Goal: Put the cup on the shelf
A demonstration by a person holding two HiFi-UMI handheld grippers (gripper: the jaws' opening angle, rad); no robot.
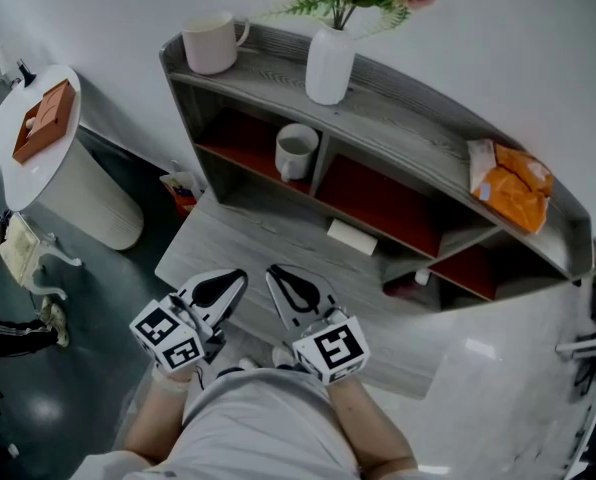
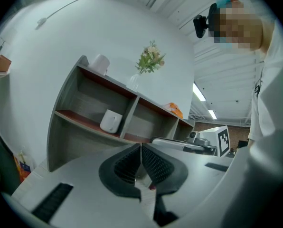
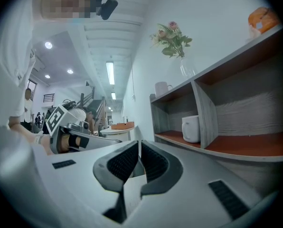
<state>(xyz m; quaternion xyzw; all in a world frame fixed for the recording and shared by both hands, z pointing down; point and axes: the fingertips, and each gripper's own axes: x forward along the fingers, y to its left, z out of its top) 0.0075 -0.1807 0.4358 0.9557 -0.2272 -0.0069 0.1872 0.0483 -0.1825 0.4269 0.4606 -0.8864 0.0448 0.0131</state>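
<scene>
Since a cup (image 1: 296,151) is already seen upright in the left compartment on the middle level of the shelf (image 1: 408,133), just beside the divider, the task is judged done, or as good as done. A 2nd cup (image 1: 213,43) is found on the top board at its left end, w/ a vase (image 1: 330,65) of flowers near the middle and an orange bag (image 1: 513,183) toward the right end (which cup is the task's own cannot be told, but both are on the shelf). Nothing is held. The left gripper (image 2: 140,156) is clenched, its ribbed pads pressed together w/ nothing between them, and the right gripper (image 3: 139,152) is clenched likewise, also empty. Both are seen low at the near edge of the table (image 1: 268,243), close to the person's body and well apart from the shelf. No cup is seen on the table; only a small white box (image 1: 352,236) is noted near the foot of the shelf. As far as can be judged, no step is left, i.e. no cup remains to be picked up or placed.
</scene>
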